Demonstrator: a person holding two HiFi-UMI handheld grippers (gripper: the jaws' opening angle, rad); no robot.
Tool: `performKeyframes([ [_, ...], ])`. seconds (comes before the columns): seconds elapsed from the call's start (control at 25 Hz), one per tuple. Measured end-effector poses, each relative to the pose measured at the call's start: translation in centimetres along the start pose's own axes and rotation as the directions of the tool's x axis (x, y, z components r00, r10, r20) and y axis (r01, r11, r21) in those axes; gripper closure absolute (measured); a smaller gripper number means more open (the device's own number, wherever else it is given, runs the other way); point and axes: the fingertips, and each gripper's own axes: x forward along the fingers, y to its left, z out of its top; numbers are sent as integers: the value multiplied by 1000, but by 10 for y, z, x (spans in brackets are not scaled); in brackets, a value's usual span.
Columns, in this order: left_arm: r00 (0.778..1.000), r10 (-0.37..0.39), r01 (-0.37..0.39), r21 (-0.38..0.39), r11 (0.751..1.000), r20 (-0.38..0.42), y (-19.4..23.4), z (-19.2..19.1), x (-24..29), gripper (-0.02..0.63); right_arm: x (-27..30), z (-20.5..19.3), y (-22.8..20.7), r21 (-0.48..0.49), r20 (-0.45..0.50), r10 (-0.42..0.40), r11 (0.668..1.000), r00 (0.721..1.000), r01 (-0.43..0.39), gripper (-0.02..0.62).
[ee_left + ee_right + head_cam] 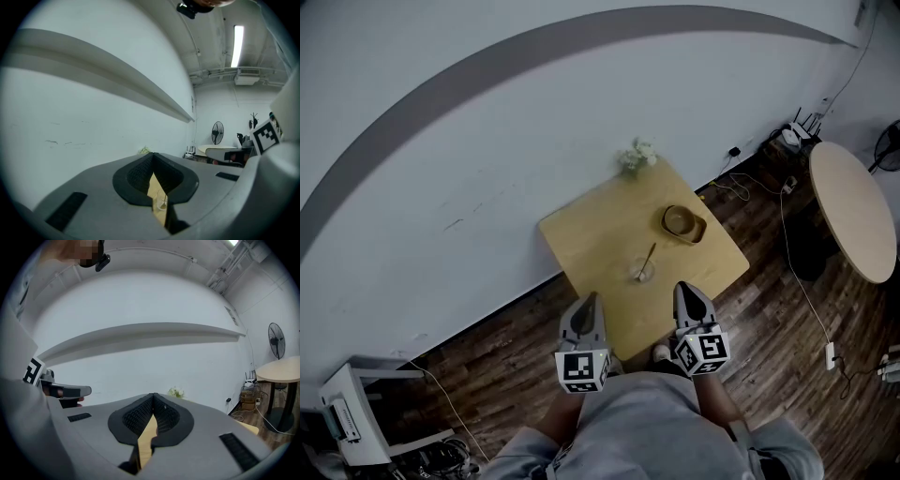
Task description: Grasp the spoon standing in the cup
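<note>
A clear glass cup (642,272) stands near the middle of the small square wooden table (591,234). A spoon (648,258) stands in it, its handle leaning up and to the right. Both grippers hover at the table's near edge, short of the cup. My left gripper (589,302) lies to the cup's lower left and my right gripper (686,291) to its lower right. Each has its jaws together with nothing held. In the left gripper view the cup (161,204) shows through the slit below the left gripper (152,157). The right gripper (153,397) shows only table wood below its tips.
A wooden bowl (682,223) sits on the table's right part and a small plant (637,155) at its far corner by the white wall. A round table (853,211) and floor cables (797,272) lie to the right. A white unit (342,412) stands at lower left.
</note>
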Motion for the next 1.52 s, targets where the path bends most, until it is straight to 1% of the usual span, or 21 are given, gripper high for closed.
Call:
performKeyframes([
  [0.28, 997, 81, -81, -16, 997, -6, 8, 0, 12, 604, 39, -19, -12, -26, -88, 71, 997, 994, -74, 595],
  [0.52, 990, 144, -144, -24, 989, 0, 9, 6, 27, 604, 68, -30, -21, 7, -138, 159, 987, 978, -159, 595],
  [0.72, 982, 188, -188, -24, 982, -5, 10, 6, 37, 604, 85, -39, -28, -13, -177, 198, 979, 964, -204, 594],
  [0.84, 978, 209, -209, -24, 978, -5, 8, 8, 42, 604, 94, -46, -34, -18, -207, 220, 973, 953, -229, 565],
  [1.08, 967, 254, -255, -25, 967, -19, 7, 6, 44, 604, 113, -71, -45, -11, -269, 244, 967, 932, -256, 530],
  [1.28, 958, 287, -288, -27, 957, -24, 11, 5, 41, 604, 128, -101, -50, -10, -343, 255, 961, 904, -275, 508],
  [1.52, 948, 317, -318, -25, 948, -27, 16, 5, 34, 604, 135, -134, -56, -5, -417, 249, 961, 874, -276, 502],
])
